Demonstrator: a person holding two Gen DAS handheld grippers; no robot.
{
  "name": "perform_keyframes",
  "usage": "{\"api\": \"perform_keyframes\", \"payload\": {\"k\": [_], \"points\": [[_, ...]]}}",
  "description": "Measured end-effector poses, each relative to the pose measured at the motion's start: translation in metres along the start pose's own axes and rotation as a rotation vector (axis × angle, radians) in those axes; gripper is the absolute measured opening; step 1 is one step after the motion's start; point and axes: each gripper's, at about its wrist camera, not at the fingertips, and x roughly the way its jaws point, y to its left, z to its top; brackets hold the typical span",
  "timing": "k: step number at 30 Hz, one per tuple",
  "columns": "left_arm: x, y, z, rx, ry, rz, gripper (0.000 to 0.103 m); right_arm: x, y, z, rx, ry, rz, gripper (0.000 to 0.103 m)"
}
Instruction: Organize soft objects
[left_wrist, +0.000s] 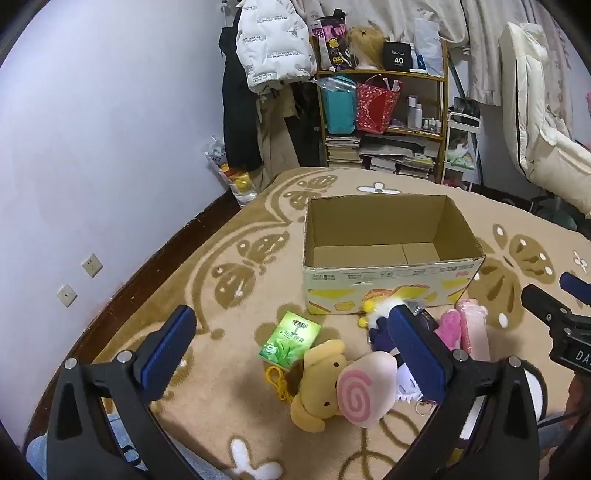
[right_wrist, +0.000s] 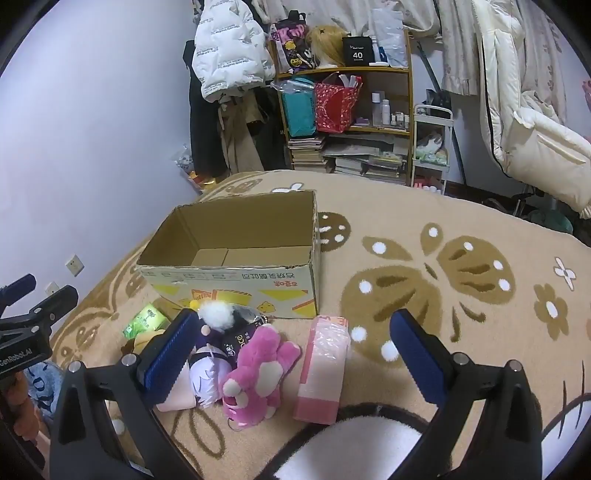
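You are hovering both hands with fingers spread, gripping nothing: left gripper (left_wrist: 291, 354), right gripper (right_wrist: 291, 354) | pink plush bear (right_wrist: 258, 373) lying just before the seemingly empty cardboard box (right_wrist: 236, 284) | centre your right gripper over its belly, pinching gently.

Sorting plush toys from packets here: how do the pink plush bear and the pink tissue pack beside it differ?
The pink plush bear is fuzzy, deep magenta, with limbs sprawled; the pink tissue pack is a smooth, glossy, pale pink rectangular block. The bear lies against other plush toys; the pack lies apart on its right. Both lie on the rug outside the cardboard box.
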Motion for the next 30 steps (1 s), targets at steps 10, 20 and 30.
{"api": "perform_keyframes", "payload": {"k": [10, 20, 30], "points": [[0.0005, -0.002, 0.0003, 0.012, 0.003, 0.012, 0.103, -0.0018, -0.001, 0.001, -0.002, -0.001, 0.005, 0.103], [0.0019, -0.0053, -0.0005, 0.039, 0.002, 0.023, 0.103, -0.0027, 0.0022, 0.002, -0.008, -0.007, 0.01, 0.103], [0.0021, -0.0072, -0.0015, 0.054, -0.001, 0.037, 0.103, -0.0026, 0.002, 0.0023, -0.014, -0.008, 0.01, 0.103]]}}
